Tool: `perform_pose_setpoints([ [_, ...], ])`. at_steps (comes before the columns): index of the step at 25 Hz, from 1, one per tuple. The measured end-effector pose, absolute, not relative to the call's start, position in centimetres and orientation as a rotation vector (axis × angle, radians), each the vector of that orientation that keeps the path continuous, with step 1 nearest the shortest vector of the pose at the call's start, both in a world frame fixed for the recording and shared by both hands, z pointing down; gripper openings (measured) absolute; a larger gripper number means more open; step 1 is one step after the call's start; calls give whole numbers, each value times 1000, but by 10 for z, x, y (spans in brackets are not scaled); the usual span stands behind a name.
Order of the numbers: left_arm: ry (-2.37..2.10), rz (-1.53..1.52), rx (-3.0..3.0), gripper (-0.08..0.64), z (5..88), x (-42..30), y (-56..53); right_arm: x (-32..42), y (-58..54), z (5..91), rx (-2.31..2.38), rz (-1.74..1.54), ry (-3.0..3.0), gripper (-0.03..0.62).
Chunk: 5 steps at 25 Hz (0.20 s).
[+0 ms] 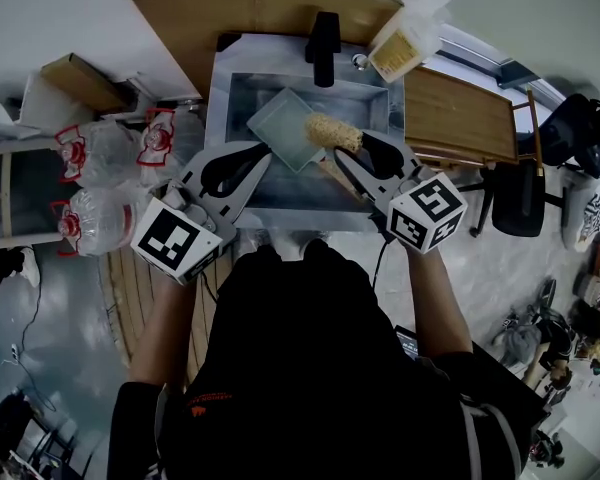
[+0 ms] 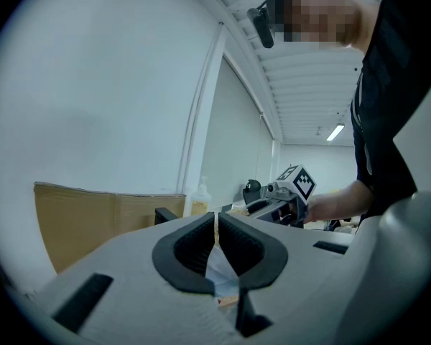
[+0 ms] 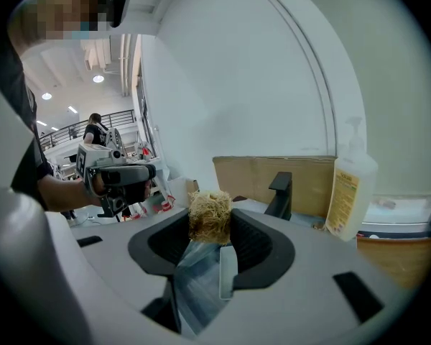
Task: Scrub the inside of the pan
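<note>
Our left gripper (image 1: 263,154) is closed on the rim of the pan (image 1: 280,123), which lies in the sink (image 1: 372,104). Our right gripper (image 1: 348,151) clamps a scrubber (image 1: 332,132) at its tips, over the pan.

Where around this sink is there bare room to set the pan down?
The wooden counter right of the sink, beyond the soap bottle, is bare. The sink floor's front strip, below the pan, also looks free. Left of the sink is crowded with plastic jugs.

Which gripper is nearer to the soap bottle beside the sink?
Right. The right gripper, holding the scrubber, is over the right side of the sink, close to the bottle. The left gripper grips the pan farther left.
</note>
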State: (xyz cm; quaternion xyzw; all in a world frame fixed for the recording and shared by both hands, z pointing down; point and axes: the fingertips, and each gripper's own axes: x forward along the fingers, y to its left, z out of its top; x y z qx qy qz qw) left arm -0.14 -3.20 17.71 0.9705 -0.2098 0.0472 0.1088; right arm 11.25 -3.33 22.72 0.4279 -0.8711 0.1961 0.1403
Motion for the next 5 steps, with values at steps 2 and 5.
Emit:
perform_pose_setpoints([
  [2, -619, 141, 2853, 29, 178, -2, -32, 112, -33, 227, 1233, 565, -2518, 172],
  [5, -620, 144, 2853, 29, 179, -2, -32, 111, -34, 227, 1230, 562, -2522, 172],
])
